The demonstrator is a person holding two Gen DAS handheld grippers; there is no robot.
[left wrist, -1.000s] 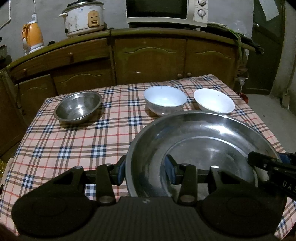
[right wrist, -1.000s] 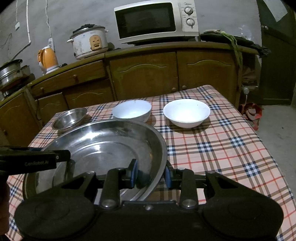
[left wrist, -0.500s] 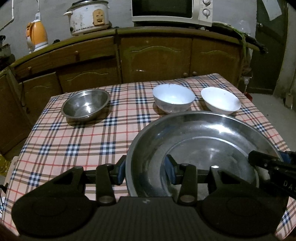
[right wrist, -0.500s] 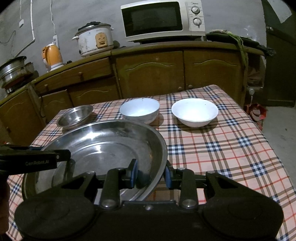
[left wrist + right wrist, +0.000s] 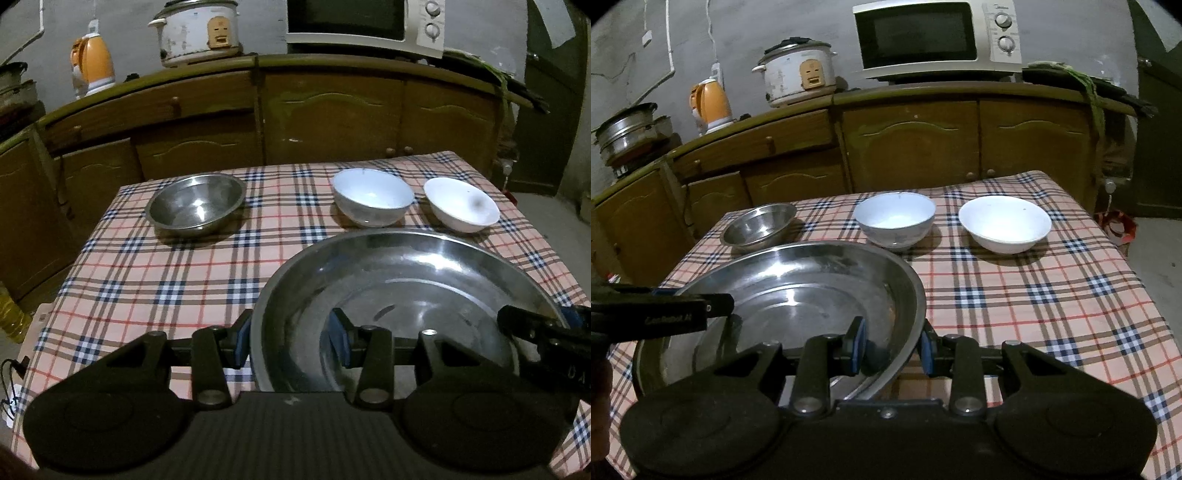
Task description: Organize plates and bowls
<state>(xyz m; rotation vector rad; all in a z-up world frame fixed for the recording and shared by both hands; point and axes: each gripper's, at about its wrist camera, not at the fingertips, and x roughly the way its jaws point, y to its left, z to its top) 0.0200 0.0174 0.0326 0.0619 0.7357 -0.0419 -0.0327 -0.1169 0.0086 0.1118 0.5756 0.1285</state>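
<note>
Steel basin (image 5: 424,280) pinched at opposite rims by left gripper (image 5: 291,341) and right gripper (image 5: 892,345); stacked pots (image 5: 626,129) only in right view

Left gripper (image 5: 291,341) pointing forward and down, jaws clamping near-left rim of big steel basin (image 5: 406,295), one pad outside wall, one inside. Right gripper (image 5: 892,349) angling down too, jaws pinching basin's right rim the same way. Each gripper showing at edge of other's view, on opposite sides of basin. Both grips closed on metal.
</note>
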